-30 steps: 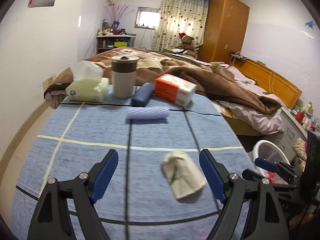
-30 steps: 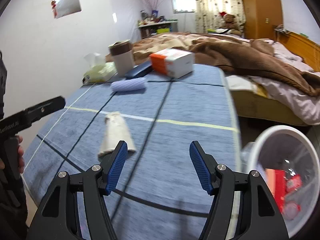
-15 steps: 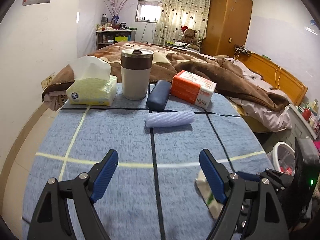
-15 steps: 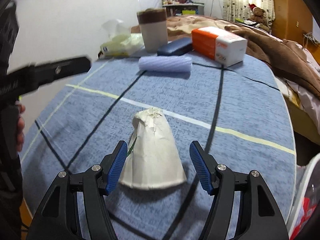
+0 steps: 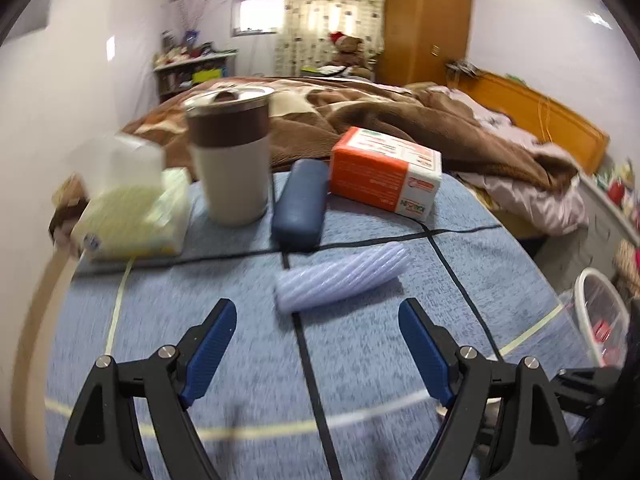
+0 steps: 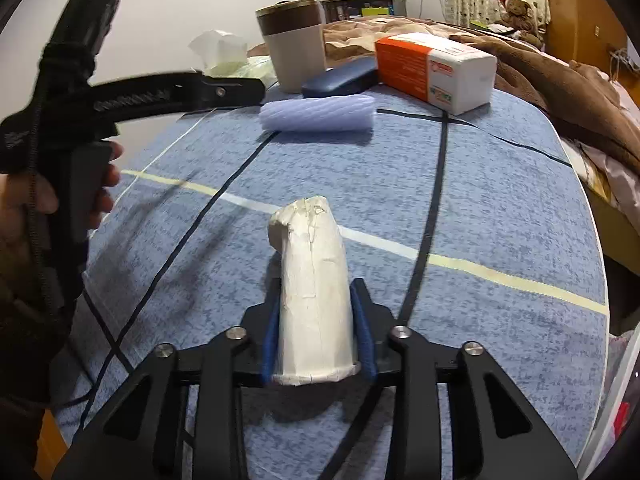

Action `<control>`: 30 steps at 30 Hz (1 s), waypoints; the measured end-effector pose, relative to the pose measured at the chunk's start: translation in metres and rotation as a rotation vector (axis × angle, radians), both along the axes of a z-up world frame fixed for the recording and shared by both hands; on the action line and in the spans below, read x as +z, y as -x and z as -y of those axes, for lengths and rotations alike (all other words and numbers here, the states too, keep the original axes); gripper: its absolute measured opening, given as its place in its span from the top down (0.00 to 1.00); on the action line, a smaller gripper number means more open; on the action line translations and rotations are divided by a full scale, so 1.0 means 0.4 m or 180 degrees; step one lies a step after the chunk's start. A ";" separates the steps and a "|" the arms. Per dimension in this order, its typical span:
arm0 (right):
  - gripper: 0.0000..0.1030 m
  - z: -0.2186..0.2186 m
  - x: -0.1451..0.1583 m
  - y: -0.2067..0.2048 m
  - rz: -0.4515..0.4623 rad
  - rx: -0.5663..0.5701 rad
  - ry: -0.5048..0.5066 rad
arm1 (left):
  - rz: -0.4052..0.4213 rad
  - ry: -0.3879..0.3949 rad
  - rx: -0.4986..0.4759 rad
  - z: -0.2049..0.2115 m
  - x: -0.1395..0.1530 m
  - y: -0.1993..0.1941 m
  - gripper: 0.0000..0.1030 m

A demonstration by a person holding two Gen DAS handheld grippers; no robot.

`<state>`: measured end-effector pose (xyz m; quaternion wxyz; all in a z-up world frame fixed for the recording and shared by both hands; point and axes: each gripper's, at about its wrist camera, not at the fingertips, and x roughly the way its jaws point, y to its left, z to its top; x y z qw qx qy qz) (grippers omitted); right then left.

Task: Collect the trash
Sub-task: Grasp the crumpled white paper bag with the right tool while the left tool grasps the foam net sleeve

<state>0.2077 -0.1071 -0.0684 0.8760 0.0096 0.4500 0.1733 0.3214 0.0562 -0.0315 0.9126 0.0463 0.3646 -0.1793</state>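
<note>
Leftmost on the blue cloth-covered table (image 5: 160, 320), at its far edge, sits a pale yellow soft pack of tissues (image 5: 136, 220), then a cream tumbler with a brown band and metal lid (image 5: 230, 160), a dark blue oblong case (image 5: 298, 210) and an orange-and-white cardboard box (image 5: 384, 174). Just nearer lies a ribbed lilac cylinder (image 5: 344, 278). The left gripper (image 5: 316, 344) hovers released above the cloth, its blue pads (image 5: 208, 348) spread wide with nothing between them. Further right, the right gripper (image 6: 318, 336) is clenched on a crushed white paper cup (image 6: 314, 292), holding it by its rim end while the crumpled base points to the far side, near the table's middle. Beyond the table's right edge stands a white-rimmed bin (image 5: 600, 312) with red scraps inside.
</note>
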 end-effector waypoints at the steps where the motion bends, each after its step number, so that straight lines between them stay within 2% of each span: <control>1: 0.71 0.003 0.000 0.000 0.0005 -0.0027 0.0004 | -0.0007 -0.0025 -0.0057 0.009 -0.004 -0.008 0.18; 9: 0.71 0.072 0.000 -0.013 -0.0030 -0.0274 -0.0112 | -0.0058 -0.0207 -0.0269 0.053 -0.034 -0.090 0.18; 12: 0.71 0.087 0.001 -0.023 -0.0030 -0.0332 -0.0100 | 0.0053 -0.0482 -0.0412 0.087 -0.048 -0.107 0.18; 14: 0.71 0.096 -0.001 -0.028 -0.0046 -0.0359 -0.0134 | 0.0082 -0.0568 -0.0540 0.105 -0.059 -0.111 0.18; 19: 0.71 0.124 -0.004 -0.039 -0.0047 -0.0417 -0.0189 | -0.0094 -0.0549 -0.0614 0.114 -0.088 -0.135 0.18; 22: 0.71 0.137 -0.003 -0.033 -0.0045 -0.0449 -0.0216 | -0.0111 -0.0610 -0.0594 0.110 -0.101 -0.139 0.18; 28: 0.71 0.148 -0.005 -0.038 -0.0047 -0.0478 -0.0286 | -0.0269 -0.0510 -0.0602 0.114 -0.108 -0.139 0.38; 30: 0.71 0.153 -0.005 -0.038 -0.0047 -0.0487 -0.0298 | -0.0325 -0.0486 -0.0591 0.117 -0.109 -0.137 0.49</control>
